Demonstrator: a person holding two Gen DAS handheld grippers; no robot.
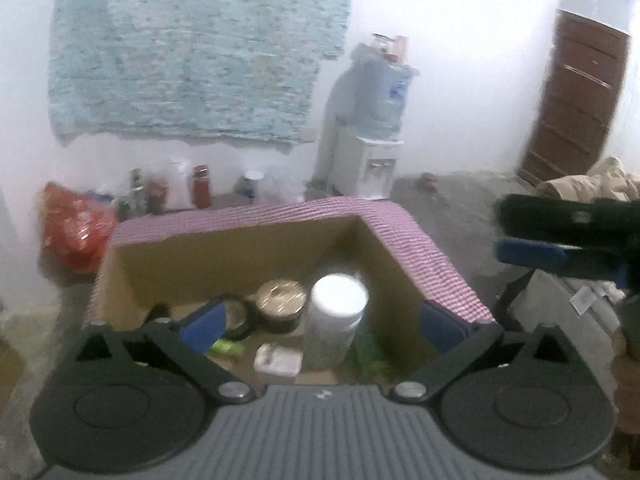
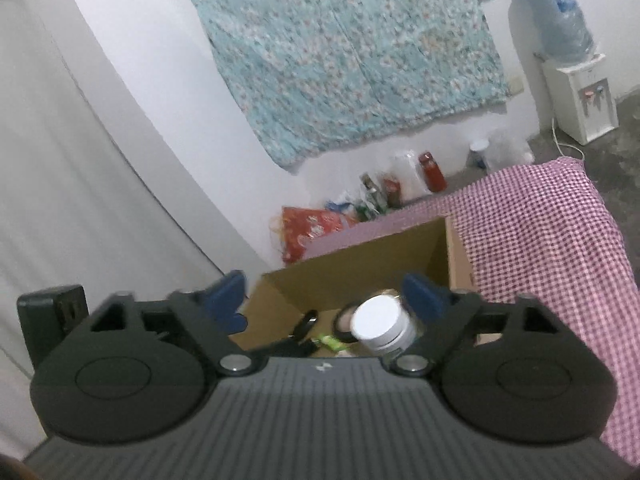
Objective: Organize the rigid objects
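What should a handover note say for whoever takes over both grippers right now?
Left gripper: open, nothing between its fingers, above the near edge of the box.
Right gripper: open and empty too, above the same box from its other side.
In the box: white-lidded jar upright, a round tin behind it, a dark round item, a green packet and a small white item.
Done: those pieces are inside and neither gripper holds anything.
Left: blur hides the detail; check around the checked cloth for anything not yet boxed.
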